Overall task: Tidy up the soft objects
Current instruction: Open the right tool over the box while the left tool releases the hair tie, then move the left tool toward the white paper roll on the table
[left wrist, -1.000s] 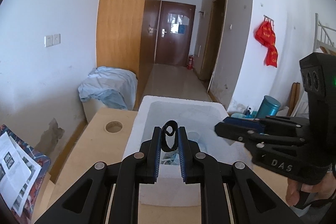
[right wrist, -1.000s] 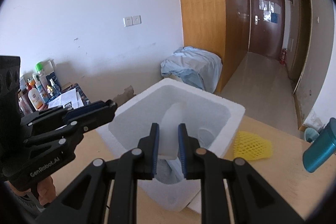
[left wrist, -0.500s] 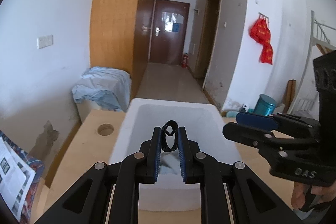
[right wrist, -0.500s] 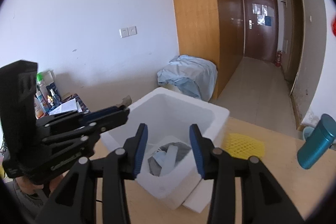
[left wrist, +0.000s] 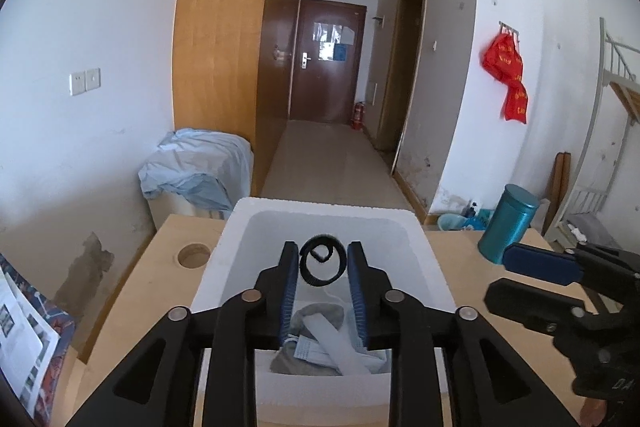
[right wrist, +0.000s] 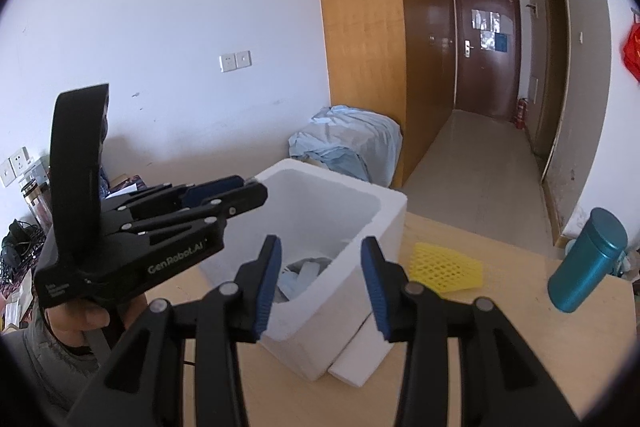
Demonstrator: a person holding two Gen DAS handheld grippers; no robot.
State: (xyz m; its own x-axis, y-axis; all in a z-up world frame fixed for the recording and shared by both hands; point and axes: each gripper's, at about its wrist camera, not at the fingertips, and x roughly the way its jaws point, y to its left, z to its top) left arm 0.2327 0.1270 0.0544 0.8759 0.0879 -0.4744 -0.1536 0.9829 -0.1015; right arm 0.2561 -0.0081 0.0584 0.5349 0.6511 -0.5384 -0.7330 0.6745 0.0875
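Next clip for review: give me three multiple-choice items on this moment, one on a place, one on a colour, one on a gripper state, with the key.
1. Where does the yellow foam mesh sleeve lie?
A. inside the box
B. on the wooden table, right of the white foam box
C. on the floor

2. What colour is the cylindrical metal canister?
A. teal
B. red
C. white

3. How is the left gripper?
A. wide open and empty
B. shut on a cloth
C. fingers against a black coiled hair tie, above the box

Key: B, the sleeve rests on the tabletop beside the box; A, the canister is teal in both views; C, the coil sits between the blue pads, while the right gripper is open and empty.
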